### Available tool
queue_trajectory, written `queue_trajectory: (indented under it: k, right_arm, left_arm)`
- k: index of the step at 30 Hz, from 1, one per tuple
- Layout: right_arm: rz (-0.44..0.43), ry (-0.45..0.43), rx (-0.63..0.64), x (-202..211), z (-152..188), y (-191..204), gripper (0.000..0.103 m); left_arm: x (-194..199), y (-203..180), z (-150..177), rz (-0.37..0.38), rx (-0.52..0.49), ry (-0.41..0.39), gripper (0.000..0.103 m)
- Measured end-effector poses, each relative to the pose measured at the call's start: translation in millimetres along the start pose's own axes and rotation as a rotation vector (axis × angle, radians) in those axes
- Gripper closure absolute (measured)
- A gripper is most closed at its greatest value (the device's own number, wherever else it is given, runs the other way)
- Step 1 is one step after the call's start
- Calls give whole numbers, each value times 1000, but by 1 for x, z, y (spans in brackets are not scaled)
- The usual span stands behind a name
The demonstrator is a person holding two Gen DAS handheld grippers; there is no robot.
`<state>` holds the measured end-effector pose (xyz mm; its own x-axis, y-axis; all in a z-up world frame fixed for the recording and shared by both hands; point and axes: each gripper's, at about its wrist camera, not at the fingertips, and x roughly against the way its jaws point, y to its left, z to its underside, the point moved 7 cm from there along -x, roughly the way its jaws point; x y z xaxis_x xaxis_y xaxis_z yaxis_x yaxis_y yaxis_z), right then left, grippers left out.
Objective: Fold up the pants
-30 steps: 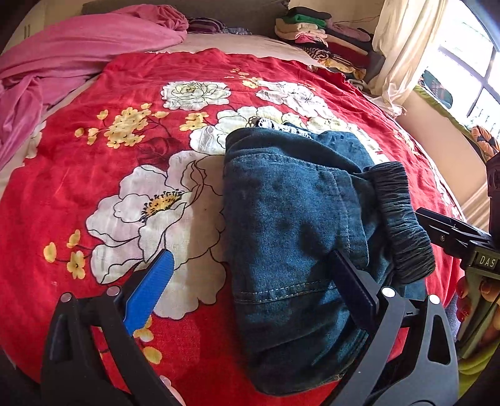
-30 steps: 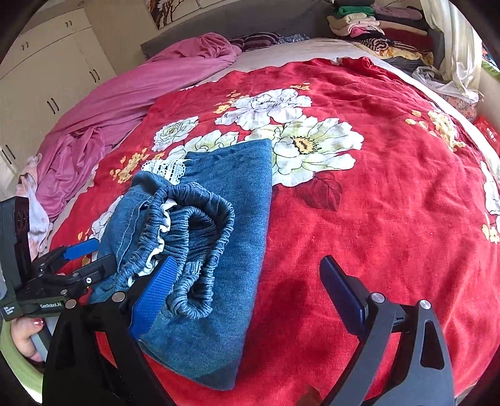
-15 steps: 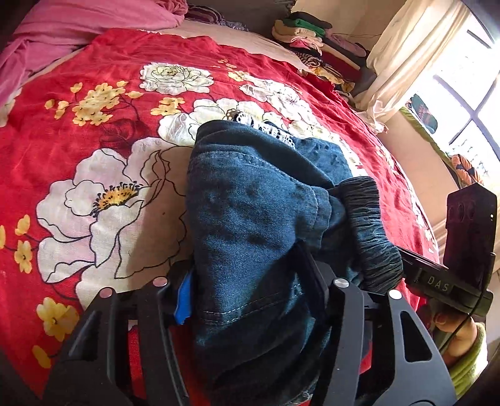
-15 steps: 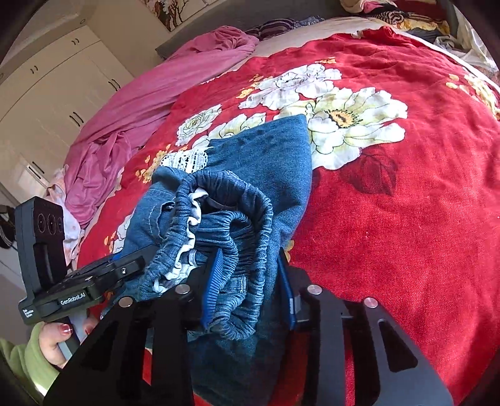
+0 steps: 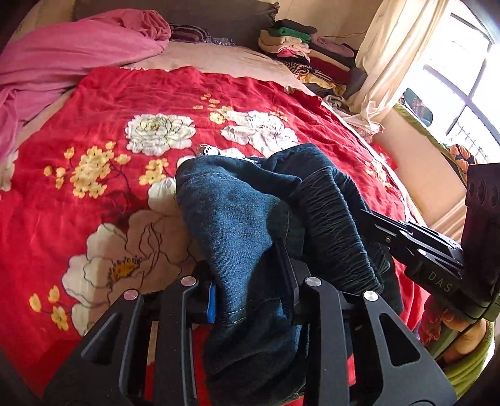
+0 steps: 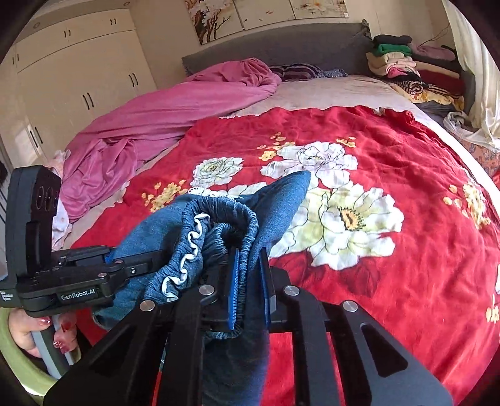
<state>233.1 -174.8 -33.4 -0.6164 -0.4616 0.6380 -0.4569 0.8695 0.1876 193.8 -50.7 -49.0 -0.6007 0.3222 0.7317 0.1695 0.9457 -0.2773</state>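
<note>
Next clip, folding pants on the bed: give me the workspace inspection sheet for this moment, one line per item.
Surface: red floral bedspread on a bed, wrinkled.
Job's things: folded blue denim pants, bunched and held up at the near end; elastic waistband showing.
Clutter: pink sheet heaped at far left; stack of folded clothes at far right.
Grippers: left gripper shut on the pants; right gripper shut on the waistband.
Cables: nothing seen.
Surroundings: cream wardrobe, grey headboard, curtain by a window.

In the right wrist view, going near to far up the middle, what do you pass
right gripper shut on the jeans → red floral blanket → pale sheet → grey headboard → wall paintings
</note>
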Motion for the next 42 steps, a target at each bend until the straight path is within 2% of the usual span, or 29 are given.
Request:
queue_trajectory:
  k: [3, 9, 15, 18, 21, 24, 27, 29, 31, 36, 42]
  right_arm:
    - [-8, 15, 2, -11, -8, 0, 92]
    - [0, -9, -6, -29, -37, -10, 92]
    - [45, -11, 13, -58, -66, -26, 92]
    - [76, 33, 16, -80, -65, -37, 92]
    - [132, 118, -5, -103, -50, -51, 92]
    - [147, 147, -64, -111, -36, -66, 90]
    - [165, 156, -115, -112, -27, -79, 82]
    - [182, 155, -150, -110, -22, -87, 65]
    - [189, 156, -177, -109, -19, -92, 58]
    - [223, 149, -176, -101, -16, -95, 47]
    - [243, 134, -199, -87, -10, -95, 39]
  left_arm:
    - [-5, 2, -14, -5, 4, 1, 81]
    - [-13, 6, -51, -42, -28, -50, 81]
    - [-40, 16, -81, -78, -37, -72, 81]
    - [-62, 24, -81, -105, -30, -52, 81]
    - [-82, 32, -70, -140, -33, 4, 80]
    - [-86, 39, -61, -144, -36, 15, 76]
    - [-86, 45, -55, -145, -31, 20, 69]
    - [-86, 48, -54, -152, -27, 20, 63]
    - [-84, 52, -52, -154, -13, 22, 56]
    - [-80, 58, -48, -149, 16, 21, 44]
    - [-67, 61, -41, -143, 28, 10, 34]
